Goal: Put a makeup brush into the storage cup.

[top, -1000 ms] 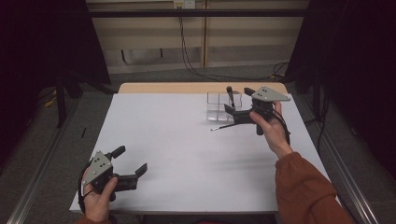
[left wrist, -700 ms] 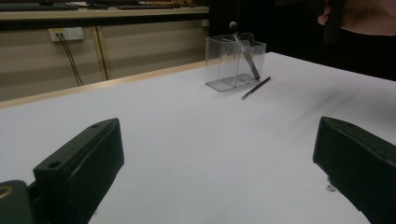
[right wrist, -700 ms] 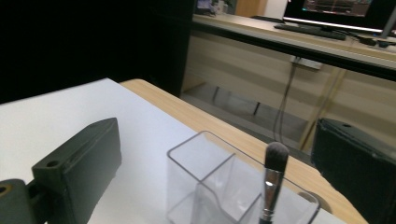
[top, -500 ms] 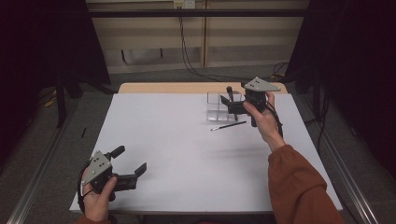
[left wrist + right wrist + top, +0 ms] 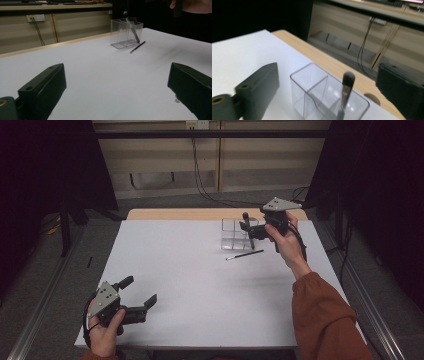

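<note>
At upper right of the high view, the right claw [image 5: 248,229] hangs open over the clear divided organizer [image 5: 235,234], where a makeup brush [image 5: 344,96] leans bristles up; lift clear without clipping it. The next piece looks like the thin brush [image 5: 244,255] on the worktop [image 5: 200,285] just beside the organizer, best pinched mid-handle. Left claw [image 5: 137,292] rests open at lower left, beside wide bare room.

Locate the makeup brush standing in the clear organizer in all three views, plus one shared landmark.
High view: the makeup brush is upper right, upright in the clear organizer, beside the right claw.
Left gripper view: upper middle, leaning in the organizer, bristles on top.
Right gripper view: bottom centre, bristle tip above the organizer's rim.
Shared landmark: the organizer itself, with its inner dividers.
</note>
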A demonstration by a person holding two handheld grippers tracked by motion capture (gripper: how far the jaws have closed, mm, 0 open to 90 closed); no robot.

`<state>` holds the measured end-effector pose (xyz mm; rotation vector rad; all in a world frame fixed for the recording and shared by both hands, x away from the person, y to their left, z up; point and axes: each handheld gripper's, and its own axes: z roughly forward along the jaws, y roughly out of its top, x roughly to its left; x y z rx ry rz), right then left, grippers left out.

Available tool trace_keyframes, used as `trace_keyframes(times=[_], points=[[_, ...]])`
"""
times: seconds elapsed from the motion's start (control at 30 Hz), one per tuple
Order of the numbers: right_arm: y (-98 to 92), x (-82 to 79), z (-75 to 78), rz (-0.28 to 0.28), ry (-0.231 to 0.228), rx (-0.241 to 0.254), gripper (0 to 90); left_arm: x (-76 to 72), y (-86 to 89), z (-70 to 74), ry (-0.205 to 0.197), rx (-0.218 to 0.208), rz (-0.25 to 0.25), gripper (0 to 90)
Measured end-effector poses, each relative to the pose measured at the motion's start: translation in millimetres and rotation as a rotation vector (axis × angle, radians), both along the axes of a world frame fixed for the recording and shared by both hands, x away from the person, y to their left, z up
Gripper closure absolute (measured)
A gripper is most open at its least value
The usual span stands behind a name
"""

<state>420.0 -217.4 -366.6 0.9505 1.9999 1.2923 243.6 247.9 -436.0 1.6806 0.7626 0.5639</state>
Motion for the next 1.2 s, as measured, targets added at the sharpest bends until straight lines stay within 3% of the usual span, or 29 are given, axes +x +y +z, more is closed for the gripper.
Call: trace_keyframes(times=[0.1, 0.43, 0.6, 0.7, 0.83, 1.0, 1.2], points=[[-6.0, -0.6, 3.6, 0.031, 0.074, -0.027, 4.2, 0.3, -0.9, -0.3, 0.002, -0.002, -0.002, 1.9], [-14.7, -1.8, 10.4, 0.091, 0.209, -0.125, 5.3, 1.2, -1.1, -0.5, 0.003, 0.001, -0.005, 1.9], [-12.3, 3.2, 8.7, 0.149, 0.344, -0.193, 3.6, 1.1, -0.9, -0.5, 0.003, -0.001, -0.005, 1.9], [-9.9, 5.4, 6.7, 0.165, 0.398, -0.23, 3.2, 1.2, -0.9, -0.6, 0.003, -0.001, -0.006, 1.9], [-7.4, 8.9, 3.5, 0.215, 0.482, -0.253, 2.5, 1.2, -0.8, -0.6, 0.003, -0.002, -0.007, 1.9], [-5.7, 12.9, 0.6, 0.238, 0.58, -0.291, 2.9, 1.1, -0.8, -0.5, 0.002, -0.003, -0.01, 1.9], [-9.3, 15.2, -3.7, 0.263, 0.65, -0.294, 3.1, 0.9, -1.1, -0.5, 0.001, -0.002, -0.012, 1.9]])
